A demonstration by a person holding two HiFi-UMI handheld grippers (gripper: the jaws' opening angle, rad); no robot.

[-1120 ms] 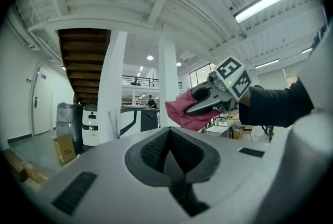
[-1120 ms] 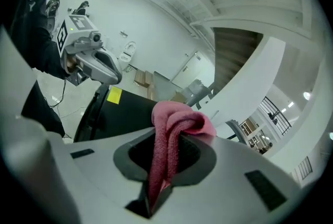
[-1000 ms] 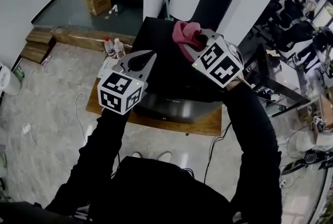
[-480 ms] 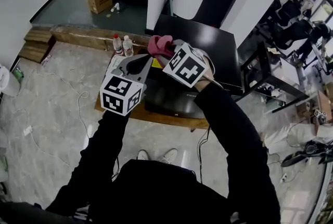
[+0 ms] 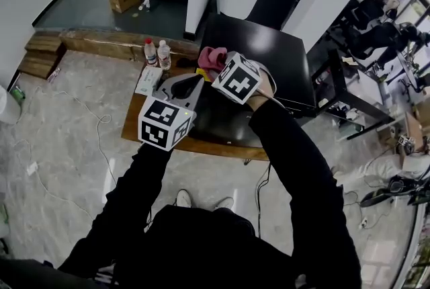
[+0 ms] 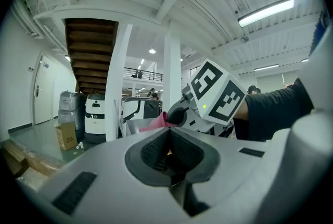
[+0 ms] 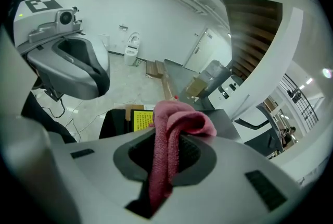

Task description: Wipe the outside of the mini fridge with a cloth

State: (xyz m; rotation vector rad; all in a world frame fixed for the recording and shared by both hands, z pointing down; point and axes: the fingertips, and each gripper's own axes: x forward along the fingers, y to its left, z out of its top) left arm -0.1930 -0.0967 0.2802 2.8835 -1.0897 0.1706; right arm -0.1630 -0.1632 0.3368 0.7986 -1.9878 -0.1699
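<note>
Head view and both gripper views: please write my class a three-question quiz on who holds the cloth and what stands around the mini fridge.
1. True or false: the left claw grips the pink cloth.
2. In the head view, what stands just left of the cloth? A) two bottles B) a kettle C) a laptop
3. Fill in: the mini fridge rests on a low ___ table.

Key: 1 false, since the right claw is shut on the cloth and the left claw is shut with nothing in it; 2 A; 3 wooden.
</note>
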